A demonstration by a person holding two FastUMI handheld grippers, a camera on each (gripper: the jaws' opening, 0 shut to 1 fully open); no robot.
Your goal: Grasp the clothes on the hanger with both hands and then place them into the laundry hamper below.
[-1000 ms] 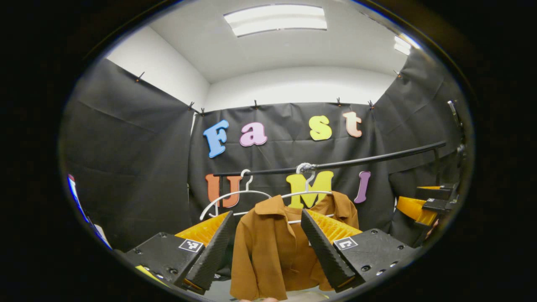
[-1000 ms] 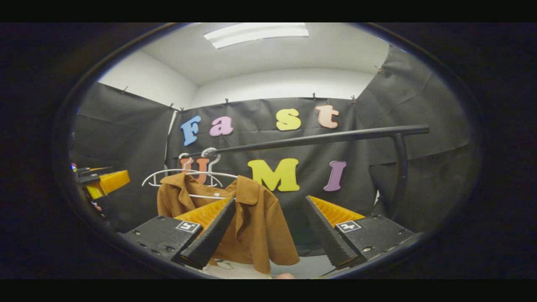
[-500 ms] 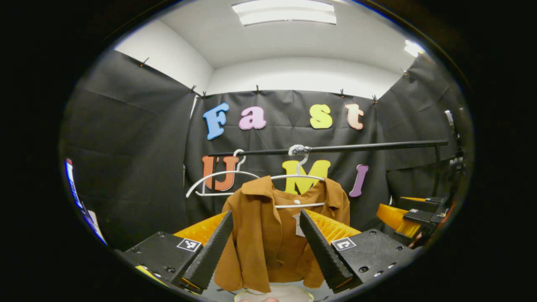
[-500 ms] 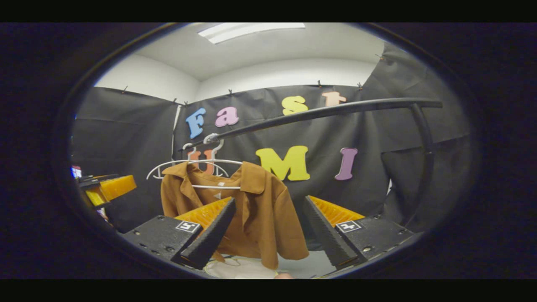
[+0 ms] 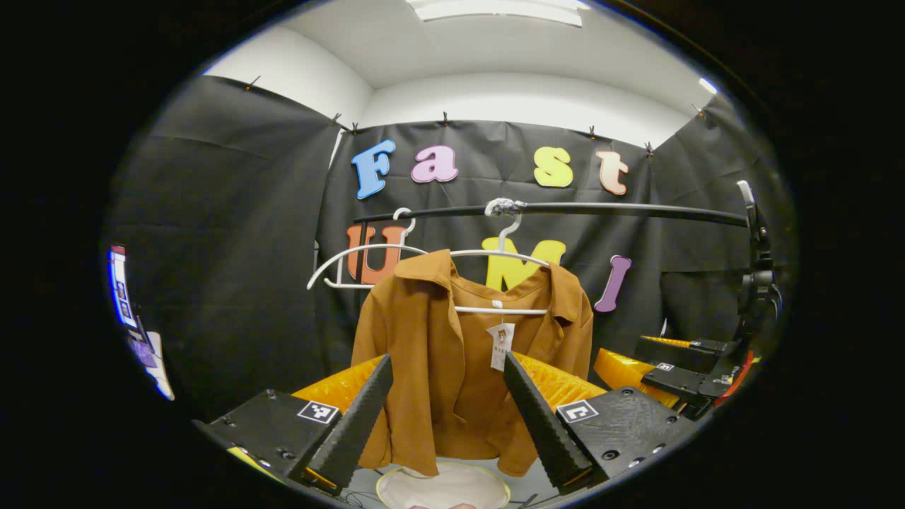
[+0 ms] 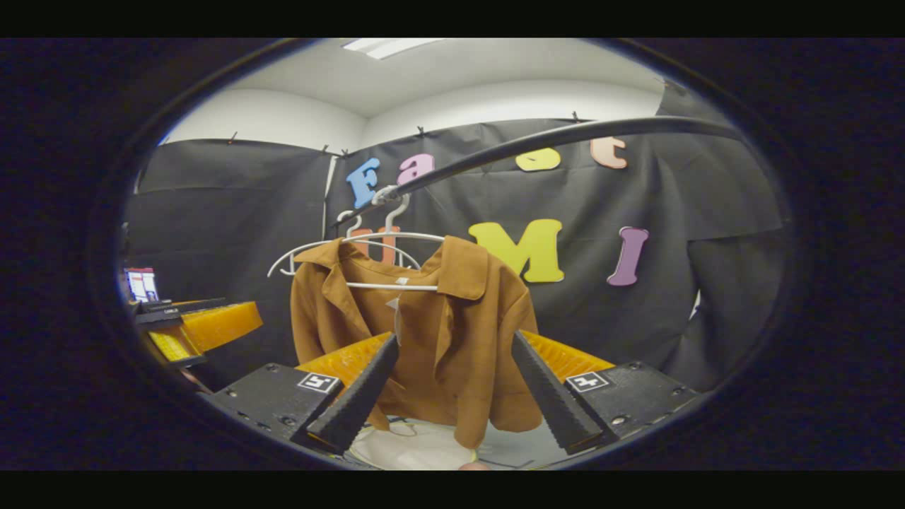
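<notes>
In the left gripper view, the left gripper (image 5: 445,417) sits nearest, its two fingers spread wide with nothing between them. Just past the fingertips and framed in the gap hangs the brown jacket (image 5: 452,367), its open front facing the gripper; the fingers do not touch the cloth. A paper tag (image 5: 500,345) dangles at the jacket's neckline, a little above the right-hand finger. Below the jacket's hem, low between the fingers, lies the pale round mouth of the laundry hamper (image 5: 442,488). The jacket rides on a white hanger (image 5: 500,244) hooked over a black rail (image 5: 622,210) above and beyond the gripper. A second, bare white hanger (image 5: 353,258) hangs on the same rail, off to the left of the gripper's line. The other gripper appears farther off at the right edge of this view.

In the right gripper view, the right gripper (image 6: 452,403) is likewise released, fingers apart and empty. The brown jacket (image 6: 438,332) hangs just ahead, its lower half seen between the fingers, its collar leaning left of the gripper's centre line. The laundry hamper (image 6: 417,451) shows beneath the hem. The white hanger (image 6: 385,237) and black rail (image 6: 565,134) stand above and behind, and the bare hanger (image 6: 297,258) lies further left. The left gripper (image 6: 198,326) is well off to the left.
</notes>
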